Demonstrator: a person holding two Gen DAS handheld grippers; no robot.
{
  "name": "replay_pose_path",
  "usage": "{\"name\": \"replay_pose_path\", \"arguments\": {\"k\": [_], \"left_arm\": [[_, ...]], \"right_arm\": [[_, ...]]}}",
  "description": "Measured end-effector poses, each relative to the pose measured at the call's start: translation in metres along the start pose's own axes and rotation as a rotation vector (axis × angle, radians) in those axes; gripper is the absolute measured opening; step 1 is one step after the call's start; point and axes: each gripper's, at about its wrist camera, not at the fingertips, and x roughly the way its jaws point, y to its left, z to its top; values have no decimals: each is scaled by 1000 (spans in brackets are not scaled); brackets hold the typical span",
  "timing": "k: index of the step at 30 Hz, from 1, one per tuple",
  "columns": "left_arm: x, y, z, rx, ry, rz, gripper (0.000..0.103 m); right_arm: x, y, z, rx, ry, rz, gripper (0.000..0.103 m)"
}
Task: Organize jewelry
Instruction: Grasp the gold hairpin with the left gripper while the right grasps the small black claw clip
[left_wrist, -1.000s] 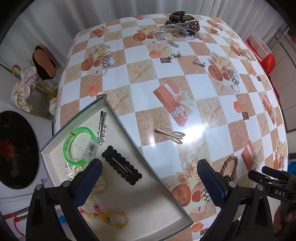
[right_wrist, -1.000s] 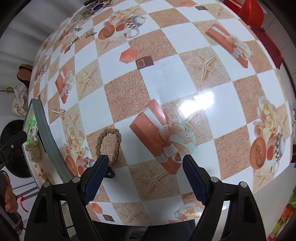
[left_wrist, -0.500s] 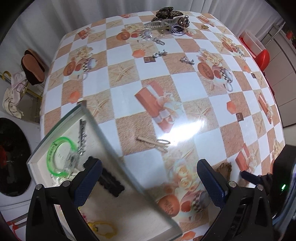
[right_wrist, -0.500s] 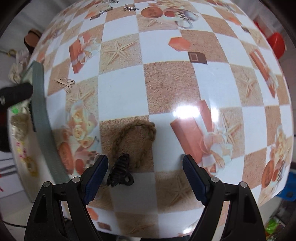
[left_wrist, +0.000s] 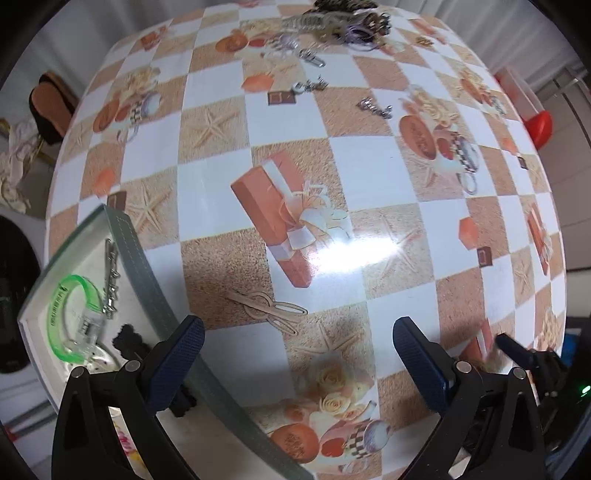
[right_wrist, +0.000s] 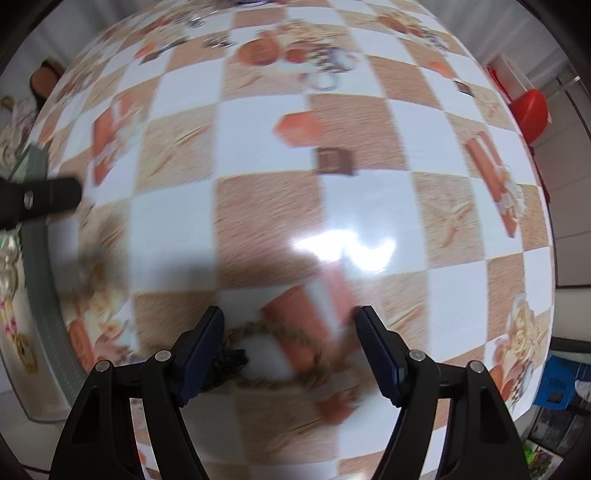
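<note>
Compared with a second ago, the left wrist view has slid right and sunk toward the table (left_wrist: 369, 192): the tray (left_wrist: 147, 273) now sits at the left edge, with the left finger over its rim, and the hair clip (left_wrist: 271, 308) lies just beyond the left gripper (left_wrist: 298, 347), a little left of the midline. The clip's long axis runs across the view, left-far to right-near, so roughly in line with the gap rather than across it. These jaws stand wide apart with nothing between them. Inside the tray, the green bracelet (left_wrist: 74, 317) lies against the far-left wall. At the far edge of the table a pile of jewelry (left_wrist: 343, 24) waits unsorted. In the right wrist view, which is blurred, the scene has swung so that the braided bracelet (right_wrist: 280, 350), earlier off to the left, now lies between the fingers of the right gripper (right_wrist: 290, 350). Its jaws have just been narrowing yet remain parted, the pads not visibly pressing the loop. A dark knot on it (right_wrist: 227, 363) sits against the left finger. I judge the right hand nearer its target.
</note>
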Motion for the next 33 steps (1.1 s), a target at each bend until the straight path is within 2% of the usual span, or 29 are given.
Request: {"name": "replay_pose_path", "arguments": {"k": [5, 9, 10, 12, 14, 15, 16, 17, 19, 20, 22, 23, 30, 33], "left_arm": [[18, 2, 5, -96, 39, 40, 103], [32, 5, 8, -175, 68, 71, 103], [35, 6, 8, -191, 75, 80, 103], [41, 9, 8, -221, 87, 83, 103], [43, 10, 8, -248, 82, 75, 101], [43, 9, 8, -247, 77, 75, 98], [42, 8, 8, -242, 71, 72, 92], [40, 5, 8, -232, 58, 70, 88], [36, -3, 8, -192, 35, 67, 66], [34, -7, 8, -173, 27, 65, 60], [32, -14, 8, -132, 10, 60, 31], [31, -17, 8, -119, 9, 52, 25], [24, -27, -3, -69, -7, -15, 24], [19, -23, -6, -60, -13, -33, 24]], "right_arm": [[0, -28, 11, 36, -8, 8, 70], [-1, -31, 16, 27, -16, 9, 65], [0, -35, 18, 21, -19, 9, 61], [-4, -42, 17, 10, -27, 12, 51], [-6, -41, 19, 3, -35, 13, 25], [-9, -45, 21, 3, -35, 16, 20], [-9, -46, 22, 6, -34, 17, 9], [-9, -49, 24, 16, -31, 23, 5], [-9, -59, 28, 54, -21, 62, 4], [-6, -66, 32, 72, -16, 83, 3], [-5, -80, 35, 113, -11, 113, 3], [-5, -87, 36, 134, -8, 124, 3], [-7, -126, 32, 202, 4, 224, 3], [-12, -118, 20, 165, 19, 293, 8]]}}
